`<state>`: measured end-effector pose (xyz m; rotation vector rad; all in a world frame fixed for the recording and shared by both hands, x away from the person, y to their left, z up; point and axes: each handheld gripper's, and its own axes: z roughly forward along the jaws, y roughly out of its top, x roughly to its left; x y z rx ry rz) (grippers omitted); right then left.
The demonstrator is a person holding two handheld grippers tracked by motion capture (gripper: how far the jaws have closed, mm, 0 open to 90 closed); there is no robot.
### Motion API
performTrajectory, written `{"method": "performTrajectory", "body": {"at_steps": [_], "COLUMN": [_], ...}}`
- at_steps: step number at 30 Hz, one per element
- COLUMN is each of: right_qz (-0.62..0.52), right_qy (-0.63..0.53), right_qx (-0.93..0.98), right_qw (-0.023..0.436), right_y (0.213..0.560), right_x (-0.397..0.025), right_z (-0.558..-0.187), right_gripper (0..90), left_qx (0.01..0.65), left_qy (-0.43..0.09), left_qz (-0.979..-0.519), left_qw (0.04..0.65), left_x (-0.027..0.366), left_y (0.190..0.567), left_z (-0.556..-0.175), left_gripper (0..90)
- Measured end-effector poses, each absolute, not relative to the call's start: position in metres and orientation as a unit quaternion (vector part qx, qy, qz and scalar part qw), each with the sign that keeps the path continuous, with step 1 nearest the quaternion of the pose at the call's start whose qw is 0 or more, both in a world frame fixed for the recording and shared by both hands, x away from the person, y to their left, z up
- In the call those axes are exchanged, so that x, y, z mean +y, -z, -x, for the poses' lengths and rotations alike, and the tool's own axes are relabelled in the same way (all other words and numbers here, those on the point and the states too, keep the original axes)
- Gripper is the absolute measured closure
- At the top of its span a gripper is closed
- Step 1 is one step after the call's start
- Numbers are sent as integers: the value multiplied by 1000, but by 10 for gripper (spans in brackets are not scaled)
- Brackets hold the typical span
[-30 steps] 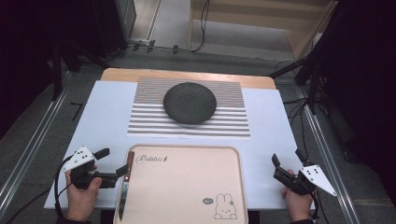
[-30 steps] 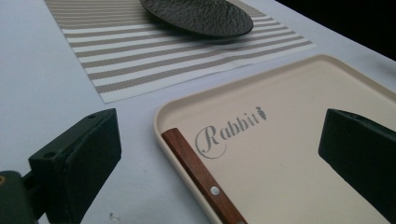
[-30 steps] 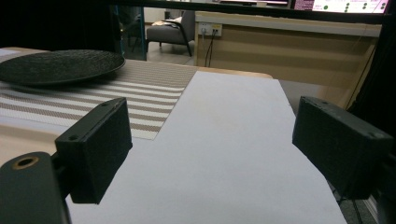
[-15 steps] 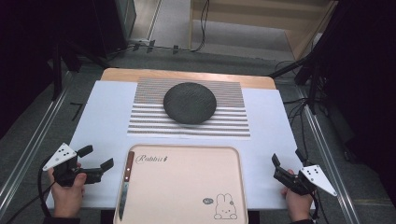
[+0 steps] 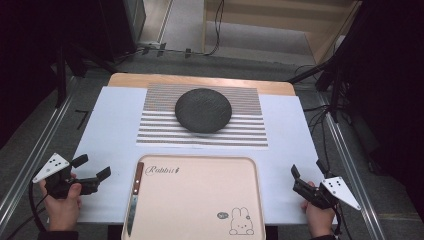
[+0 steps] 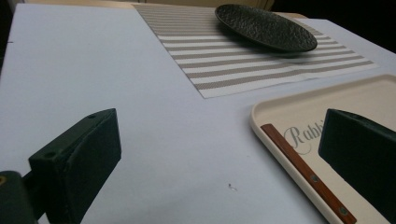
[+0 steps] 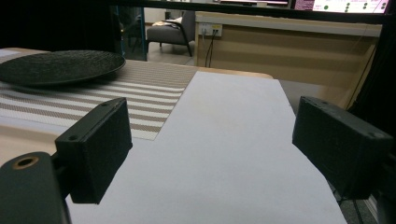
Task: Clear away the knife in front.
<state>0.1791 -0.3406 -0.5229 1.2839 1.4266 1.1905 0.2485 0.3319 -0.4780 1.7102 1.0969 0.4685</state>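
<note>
One knife [image 5: 133, 200] lies on one tray [image 5: 200, 200], both grippers, left [image 5: 92, 172] and right [image 5: 306, 175], wide open, empty

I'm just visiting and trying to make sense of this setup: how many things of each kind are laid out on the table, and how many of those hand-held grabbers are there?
Dark plate: 1
Striped placemat: 1
Beige tray: 1
Knife: 1
Hand-held grippers: 2, the left gripper and the right gripper, both with fingers apart and holding nothing
Total: 6
</note>
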Motion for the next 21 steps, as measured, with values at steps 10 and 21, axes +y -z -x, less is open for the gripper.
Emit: {"method": "performTrajectory", "body": {"at_steps": [10, 21], "right_qz": [-514, -514], "right_qy": [-477, -477], "right_qx": [571, 570], "right_qw": [427, 427], "right_y": [523, 523], "right_x": [-341, -341], "right_z": [-179, -179], "right_gripper": [102, 102], "left_qx": [469, 469], "left_qy": [-207, -209], "left_qz": [-692, -693], "left_qw": [509, 506], "left_x": [349, 351], "left_y": [480, 483], "left_z": [-249, -249], "left_gripper": [0, 0]}}
